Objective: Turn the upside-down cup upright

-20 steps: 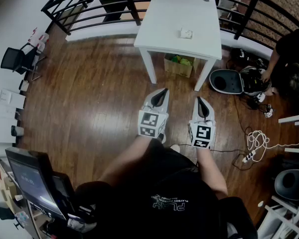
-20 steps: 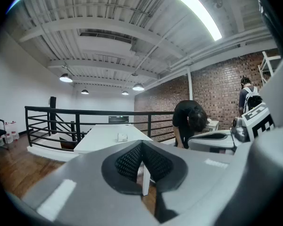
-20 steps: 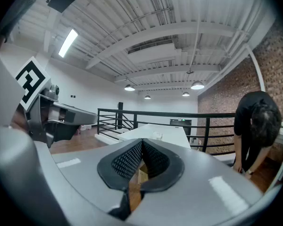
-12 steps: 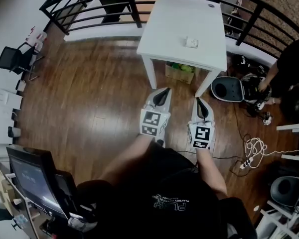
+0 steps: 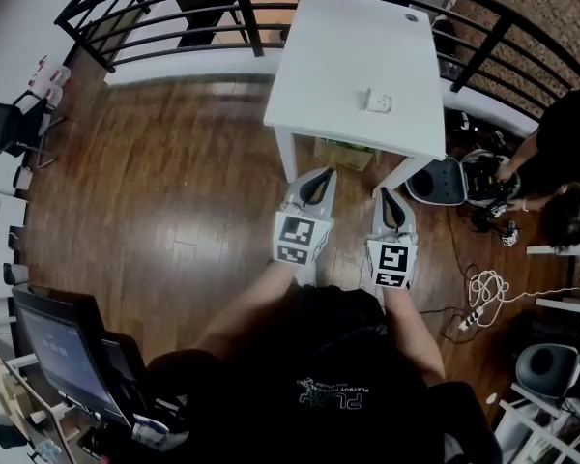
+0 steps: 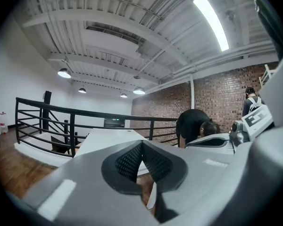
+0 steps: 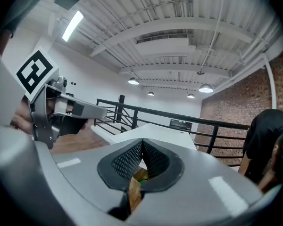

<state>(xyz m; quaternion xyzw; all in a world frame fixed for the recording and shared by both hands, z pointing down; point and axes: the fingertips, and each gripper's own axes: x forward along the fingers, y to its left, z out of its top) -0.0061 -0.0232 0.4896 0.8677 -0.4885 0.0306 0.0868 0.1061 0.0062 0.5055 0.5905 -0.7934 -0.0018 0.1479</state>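
A white table (image 5: 353, 61) stands ahead by the railing. On it lies a small white object (image 5: 378, 101), too small to tell whether it is the cup, and a tiny round thing (image 5: 412, 17) sits near the far corner. My left gripper (image 5: 317, 179) and right gripper (image 5: 384, 196) are held side by side over the wooden floor, just short of the table's near edge. Both are shut with nothing between the jaws. The left gripper view has its closed tips (image 6: 142, 144) in front of the table (image 6: 104, 138). The right gripper view shows the same: shut tips (image 7: 142, 141), table (image 7: 162, 132) beyond.
A cardboard box (image 5: 343, 153) sits under the table. A black railing (image 5: 203, 13) runs behind it. At the right a person (image 5: 561, 153) bends over gear, next to a grey case (image 5: 435, 182) and floor cables (image 5: 483, 293). A monitor (image 5: 58, 346) stands lower left.
The table has drawn nearer and larger in the head view as the person walks toward it. Both grippers keep the same pose, shut, side by side.
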